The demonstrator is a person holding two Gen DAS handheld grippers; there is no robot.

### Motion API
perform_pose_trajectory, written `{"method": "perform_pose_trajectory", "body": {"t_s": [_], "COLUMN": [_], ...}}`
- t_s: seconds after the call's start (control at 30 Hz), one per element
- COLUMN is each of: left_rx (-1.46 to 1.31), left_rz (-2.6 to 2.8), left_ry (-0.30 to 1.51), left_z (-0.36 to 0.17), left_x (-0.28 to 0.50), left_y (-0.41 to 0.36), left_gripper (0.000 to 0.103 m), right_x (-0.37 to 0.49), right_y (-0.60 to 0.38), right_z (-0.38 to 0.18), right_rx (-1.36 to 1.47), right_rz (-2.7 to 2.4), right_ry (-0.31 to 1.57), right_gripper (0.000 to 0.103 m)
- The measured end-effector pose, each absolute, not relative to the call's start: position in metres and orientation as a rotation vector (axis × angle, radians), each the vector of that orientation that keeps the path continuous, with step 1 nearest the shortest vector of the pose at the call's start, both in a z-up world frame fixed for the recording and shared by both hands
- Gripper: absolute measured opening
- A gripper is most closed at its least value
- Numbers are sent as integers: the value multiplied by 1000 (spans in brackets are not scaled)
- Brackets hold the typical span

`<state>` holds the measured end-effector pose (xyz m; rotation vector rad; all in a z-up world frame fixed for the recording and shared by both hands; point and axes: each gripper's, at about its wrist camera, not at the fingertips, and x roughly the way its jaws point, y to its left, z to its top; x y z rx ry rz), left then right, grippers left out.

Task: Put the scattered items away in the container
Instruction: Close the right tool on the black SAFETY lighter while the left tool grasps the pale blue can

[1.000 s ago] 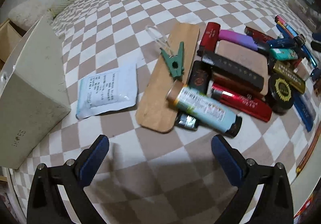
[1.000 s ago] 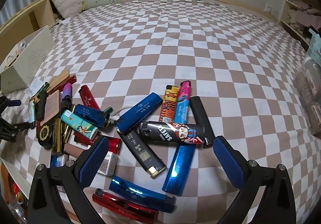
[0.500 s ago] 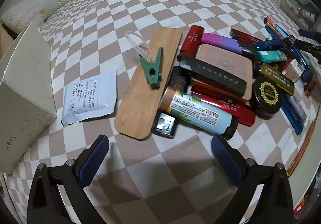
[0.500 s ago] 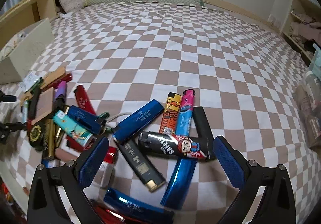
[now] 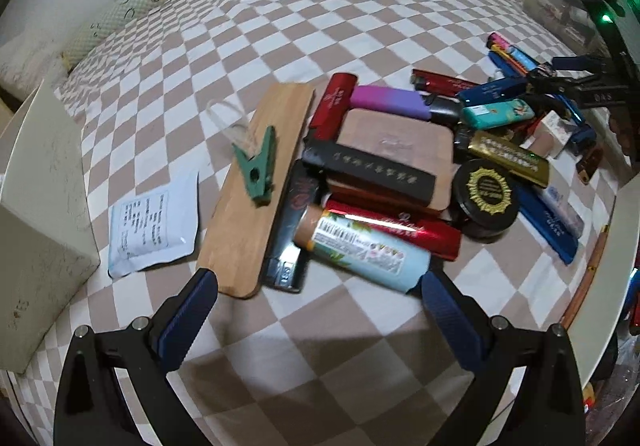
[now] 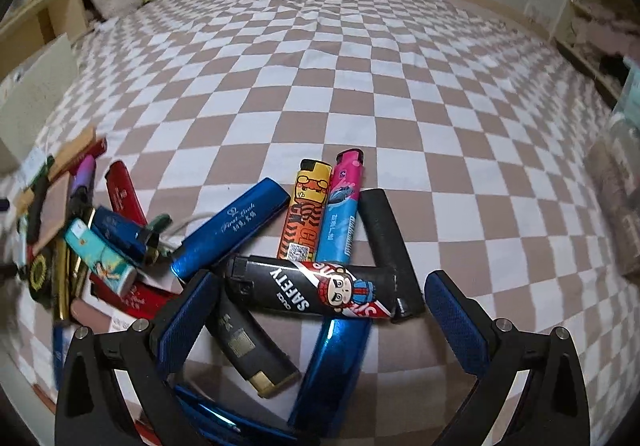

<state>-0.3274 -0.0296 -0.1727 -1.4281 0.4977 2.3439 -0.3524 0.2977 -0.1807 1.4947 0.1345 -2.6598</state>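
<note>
Tube (image 5: 362, 246) between spread left claw (image 5: 316, 296), lighters crowding

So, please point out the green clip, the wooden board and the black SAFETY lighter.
green clip (image 5: 256, 169), left wrist view, its middle
wooden board (image 5: 244, 234), left wrist view, lower face
SAFETY lighter (image 6: 312, 288), right wrist view, printed body
</note>
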Motion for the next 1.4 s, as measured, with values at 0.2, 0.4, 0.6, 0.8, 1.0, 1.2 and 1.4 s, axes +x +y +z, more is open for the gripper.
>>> {"method": "perform_pose_trajectory", "body": {"t_s": [0.2,0.4,0.6,0.8,1.0,1.2,1.4], "left_rx": [-1395,-1382,-1363,-1331,-1356,-1369,-1334], "left_rz": [2326,2313,2246,2110,2059,2069,2077], "left_ry": [535,559,660,757,732,674,673], "left_z": [-171,-169,-169,-176,-178,-179,-180], "left_x": [-332,-320,-295,-286,-280,-277,-279], "left_y": [-31,-17,24,61,83,86,80], "left_gripper": [103,103,103,103,103,101,90], "right_x": [-352,-345,-332,-324,-311,-307,-308], "right_y": [297,304,317,328,340,330,333], "right_z": [-181,-180,-177,-176,-179,-172,-172], "right_rx": [1488,1495,1505,1536,1537,1544,1534], "right_rz": [-2666,-2667,-2645,-2612,-2598,-2592,-2582], "right_ry": [173,185,132,28,9,-5,-84], "right_gripper": [84,84,84,84,84,84,84]}}
